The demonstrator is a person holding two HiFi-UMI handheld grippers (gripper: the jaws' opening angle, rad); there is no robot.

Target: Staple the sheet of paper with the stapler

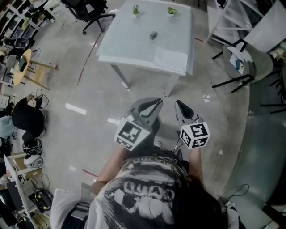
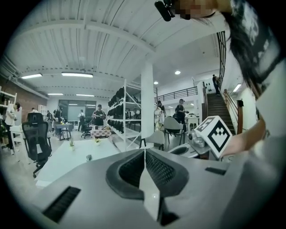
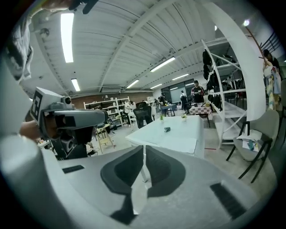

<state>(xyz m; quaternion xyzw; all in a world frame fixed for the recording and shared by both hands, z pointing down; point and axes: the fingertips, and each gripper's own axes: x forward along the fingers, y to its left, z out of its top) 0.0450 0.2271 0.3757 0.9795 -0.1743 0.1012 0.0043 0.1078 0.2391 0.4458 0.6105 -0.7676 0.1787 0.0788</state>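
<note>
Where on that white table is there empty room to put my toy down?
The table's whole left side is bare, from the left potted plant down to the near edge, left of the stapler. The far edge holds a second potted plant; the sheet of paper fills the near right corner.

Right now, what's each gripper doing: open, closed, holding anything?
Left gripper: closed, holding nothing.
Right gripper: closed or very nearly so, holding nothing.
</note>
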